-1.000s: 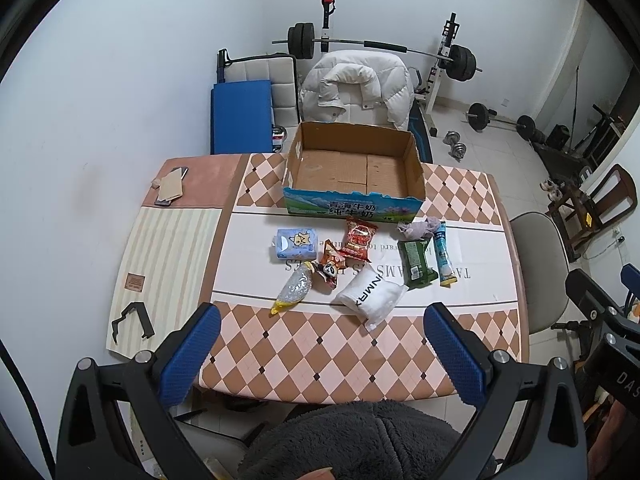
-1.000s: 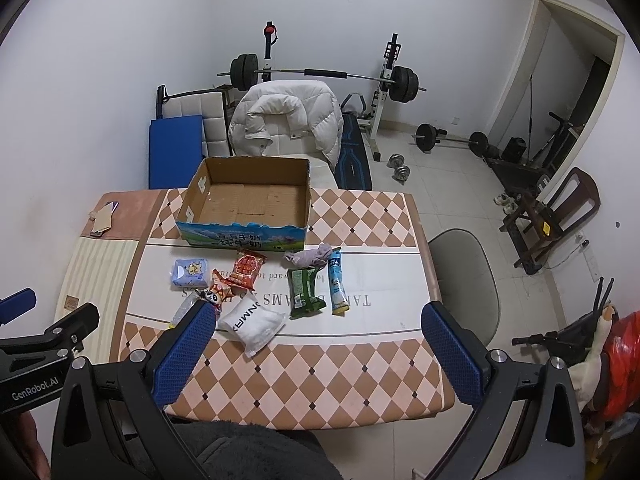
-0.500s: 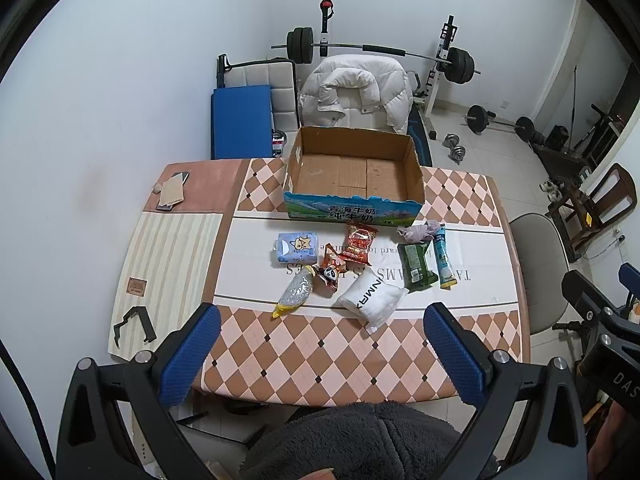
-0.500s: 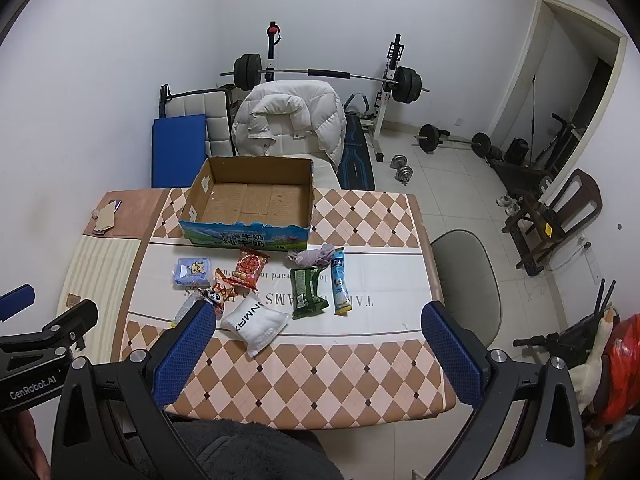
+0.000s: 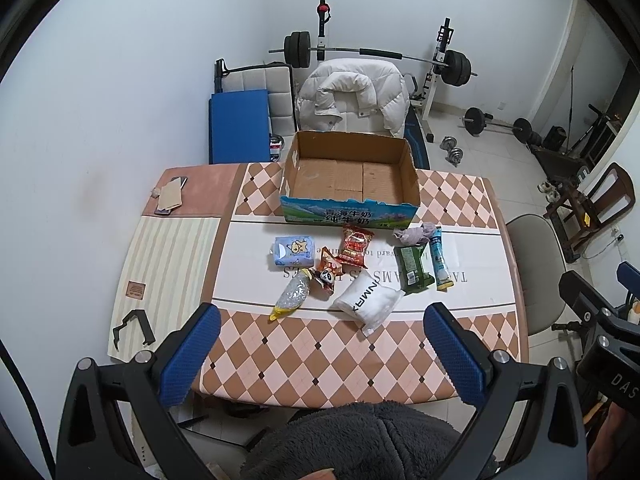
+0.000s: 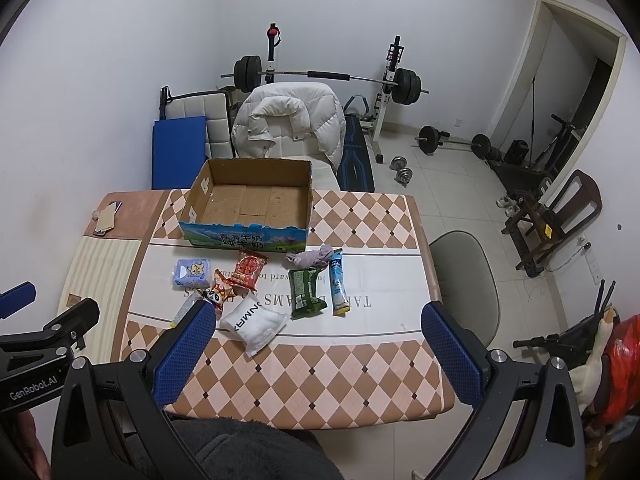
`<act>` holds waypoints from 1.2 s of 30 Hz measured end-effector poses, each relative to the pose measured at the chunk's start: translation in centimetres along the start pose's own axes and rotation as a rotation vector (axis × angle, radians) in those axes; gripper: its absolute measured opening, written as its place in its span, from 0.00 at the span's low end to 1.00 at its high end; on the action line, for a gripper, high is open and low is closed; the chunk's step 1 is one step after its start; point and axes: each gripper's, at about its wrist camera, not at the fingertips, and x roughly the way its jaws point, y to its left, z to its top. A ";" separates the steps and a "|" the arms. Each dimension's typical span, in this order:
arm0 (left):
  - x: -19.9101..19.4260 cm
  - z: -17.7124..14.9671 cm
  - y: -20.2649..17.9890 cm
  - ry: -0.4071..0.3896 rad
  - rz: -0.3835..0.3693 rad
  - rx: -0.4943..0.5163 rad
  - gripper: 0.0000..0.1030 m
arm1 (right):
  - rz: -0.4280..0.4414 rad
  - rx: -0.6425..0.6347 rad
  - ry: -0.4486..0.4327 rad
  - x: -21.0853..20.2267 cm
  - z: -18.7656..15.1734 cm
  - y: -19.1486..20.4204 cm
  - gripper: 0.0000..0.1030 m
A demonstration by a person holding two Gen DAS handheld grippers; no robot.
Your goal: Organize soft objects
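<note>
An open empty cardboard box (image 5: 350,178) (image 6: 250,200) stands at the table's far side. In front of it lie several soft packs: a blue tissue pack (image 5: 292,250) (image 6: 192,274), a red snack bag (image 5: 354,246) (image 6: 248,270), a white towel pack (image 5: 368,300) (image 6: 256,322), a green pack (image 5: 412,268) (image 6: 306,292), a blue stick pack (image 5: 440,258) (image 6: 338,282) and a grey cloth (image 5: 414,234) (image 6: 310,258). My left gripper (image 5: 320,350) and right gripper (image 6: 316,350) are both open and empty, held high over the table's near edge.
A phone and card (image 5: 170,196) lie at the table's far left, a black clip (image 5: 130,326) at the near left. A grey chair (image 6: 464,280) stands right of the table. A jacket-draped chair (image 5: 354,98) and weight bench are behind.
Both grippers have drifted slightly back and up, so the table sits a little lower and farther in view. Nothing on the table moved.
</note>
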 end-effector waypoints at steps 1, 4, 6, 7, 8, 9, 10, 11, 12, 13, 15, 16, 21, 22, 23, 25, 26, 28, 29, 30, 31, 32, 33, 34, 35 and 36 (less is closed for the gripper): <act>0.0 0.0 -0.1 -0.001 0.001 -0.001 1.00 | 0.000 0.000 0.000 0.0 0.0 0.0 1.00; -0.3 0.0 -0.3 -0.007 0.002 -0.002 1.00 | 0.000 0.002 -0.001 0.0 -0.1 0.0 1.00; -0.2 0.1 -0.2 -0.006 0.002 -0.002 1.00 | 0.000 0.003 -0.002 0.0 -0.1 0.0 1.00; -0.3 0.0 -0.2 -0.006 0.001 -0.004 1.00 | 0.000 0.002 -0.002 0.0 -0.1 0.0 1.00; -0.3 0.0 -0.3 -0.007 0.001 -0.002 1.00 | 0.001 0.001 -0.002 0.0 -0.1 0.1 1.00; -0.3 0.0 -0.2 -0.006 0.002 -0.001 1.00 | 0.000 0.002 -0.002 0.0 0.0 0.0 1.00; -0.3 0.0 -0.2 -0.007 0.002 -0.002 1.00 | 0.001 0.002 -0.001 0.0 0.0 0.1 1.00; -0.3 0.0 -0.2 -0.007 0.001 -0.004 1.00 | 0.002 0.002 0.002 0.0 0.0 0.1 1.00; -0.4 0.1 -0.3 -0.009 0.001 -0.004 1.00 | 0.003 0.002 0.000 -0.1 0.0 0.0 1.00; -0.4 0.2 -0.3 -0.009 0.002 -0.003 1.00 | 0.001 0.002 -0.001 -0.1 0.0 0.1 1.00; -0.4 0.2 -0.3 -0.009 0.003 -0.002 1.00 | 0.001 0.001 -0.002 -0.1 0.0 0.1 1.00; -0.4 0.3 -0.3 -0.008 0.003 -0.002 1.00 | 0.002 0.002 -0.002 -0.2 0.1 0.1 1.00; -0.4 0.1 -0.5 -0.008 0.000 -0.002 1.00 | 0.003 0.004 0.001 -0.2 0.1 0.1 1.00; -0.3 0.2 -0.4 -0.009 0.000 -0.001 1.00 | 0.003 0.002 0.000 -0.2 0.0 0.1 1.00; -0.3 0.0 -0.5 -0.015 0.001 -0.003 1.00 | 0.005 0.005 0.001 -0.1 0.1 0.2 1.00; 0.2 0.2 -0.4 -0.021 0.004 -0.004 1.00 | 0.008 0.010 0.007 0.1 0.1 0.1 1.00; 0.7 0.5 -0.3 -0.022 0.009 -0.003 1.00 | 0.010 0.014 0.017 0.5 0.1 0.2 1.00; 2.6 1.0 0.3 -0.014 0.040 -0.001 1.00 | 0.009 0.014 0.042 1.7 0.8 0.0 1.00; 3.9 1.3 0.7 0.002 0.055 0.004 1.00 | 0.012 0.018 0.062 2.9 1.1 0.1 1.00; 5.5 1.5 1.2 0.028 0.065 0.008 1.00 | 0.021 0.025 0.085 4.0 1.3 -0.1 1.00; 7.1 1.7 1.6 0.056 0.076 0.014 1.00 | 0.035 0.030 0.109 5.3 1.5 0.0 1.00; 8.6 1.8 1.9 0.083 0.082 0.023 1.00 | 0.058 0.034 0.139 7.1 1.7 0.4 1.00; 10.2 1.8 2.3 0.108 0.088 0.034 1.00 | 0.080 0.032 0.164 8.8 1.6 0.5 1.00; 11.9 1.7 2.7 0.130 0.103 0.046 1.00 | 0.104 0.018 0.193 10.7 1.4 1.1 1.00; 13.6 1.6 3.2 0.150 0.125 0.057 1.00 | 0.128 -0.016 0.237 13.1 1.3 2.3 1.00; 15.1 1.3 3.6 0.167 0.138 0.069 1.00 | 0.134 -0.051 0.269 15.4 0.7 3.1 1.00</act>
